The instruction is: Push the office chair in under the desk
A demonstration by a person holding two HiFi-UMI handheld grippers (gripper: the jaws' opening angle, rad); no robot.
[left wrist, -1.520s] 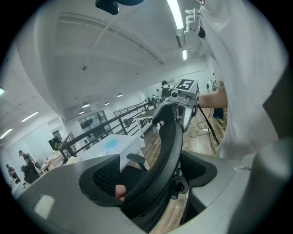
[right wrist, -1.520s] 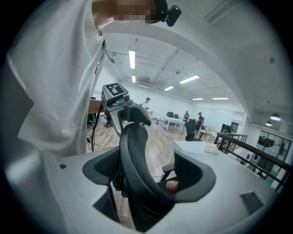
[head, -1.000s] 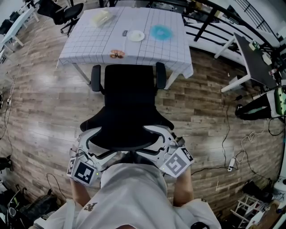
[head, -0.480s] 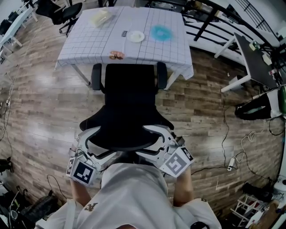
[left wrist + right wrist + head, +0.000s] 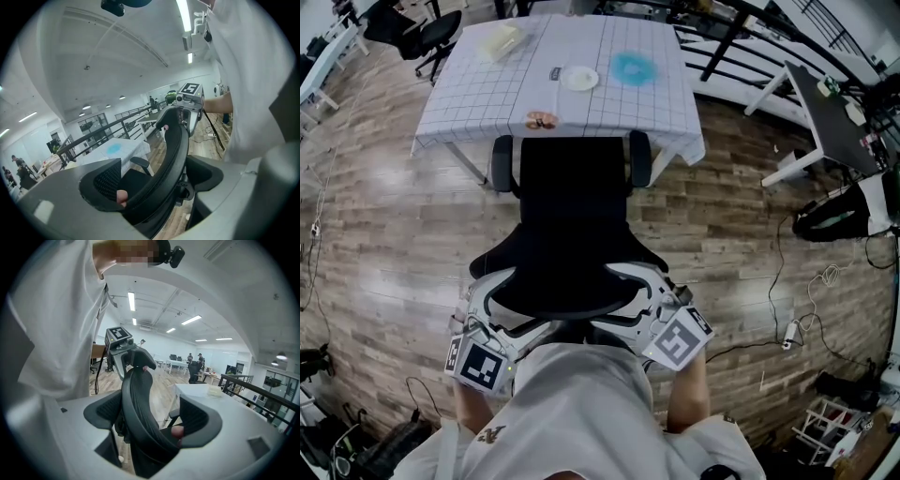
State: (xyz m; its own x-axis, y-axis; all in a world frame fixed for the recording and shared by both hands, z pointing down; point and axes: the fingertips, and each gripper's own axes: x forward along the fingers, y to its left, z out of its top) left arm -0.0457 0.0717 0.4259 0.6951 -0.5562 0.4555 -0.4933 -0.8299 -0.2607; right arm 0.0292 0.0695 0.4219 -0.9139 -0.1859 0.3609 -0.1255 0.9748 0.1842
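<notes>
A black office chair point(image 5: 572, 192) faces the desk point(image 5: 478, 98), which has a white gridded cloth. The chair's armrests reach the desk's front edge. I stand behind its mesh backrest point(image 5: 562, 277). My left gripper point(image 5: 508, 305) holds the left end of the backrest's top rim, and my right gripper point(image 5: 637, 295) holds the right end. In the left gripper view the rim point(image 5: 168, 159) runs between the pads of the left gripper point(image 5: 154, 183). In the right gripper view the backrest point(image 5: 140, 413) fills the gap of the right gripper point(image 5: 152, 420).
On the desk lie a white plate point(image 5: 580, 79), a blue object point(image 5: 633, 67), a yellowish item point(image 5: 503, 39) and a small brown item point(image 5: 542, 119). Another black chair point(image 5: 427, 33) stands far left. A dark-topped table point(image 5: 825, 112), a black bag point(image 5: 830, 220) and floor cables point(image 5: 797, 319) are on the right.
The chair has rolled a little toward the desk, and I have followed it forward. Both grippers keep the same hold on the backrest.
</notes>
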